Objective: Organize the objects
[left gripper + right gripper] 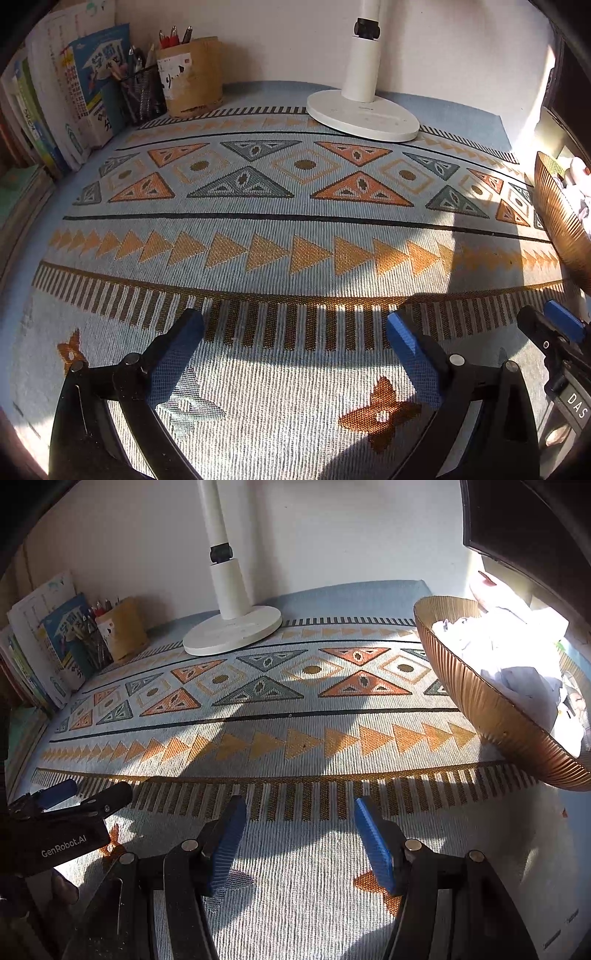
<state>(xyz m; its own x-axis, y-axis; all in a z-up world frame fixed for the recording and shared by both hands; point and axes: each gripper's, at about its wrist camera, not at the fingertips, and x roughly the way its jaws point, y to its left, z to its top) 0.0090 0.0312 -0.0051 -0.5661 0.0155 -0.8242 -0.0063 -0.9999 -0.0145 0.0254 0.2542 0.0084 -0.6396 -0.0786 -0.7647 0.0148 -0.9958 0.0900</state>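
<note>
My left gripper [295, 328] hovers open over the patterned cloth [295, 229], nothing between its blue pads. My right gripper [300, 812] is also open and empty above the same cloth [295, 849]; it shows at the right edge of the left wrist view [550, 321], and the left gripper [85, 794] shows at the left edge of the right wrist view. A ribbed copper bowl [491, 709] full of crumpled white paper [517, 657] stands at the right. A wooden pen cup [190, 77] and a black mesh pen holder [142, 92] stand at the back left.
A white lamp base [364, 112] with its upright post sits at the back centre against the wall. Books [66, 96] lean at the far left. A dark shelf or monitor edge [524, 528] overhangs the upper right. Bright sunlight and shadows cross the cloth.
</note>
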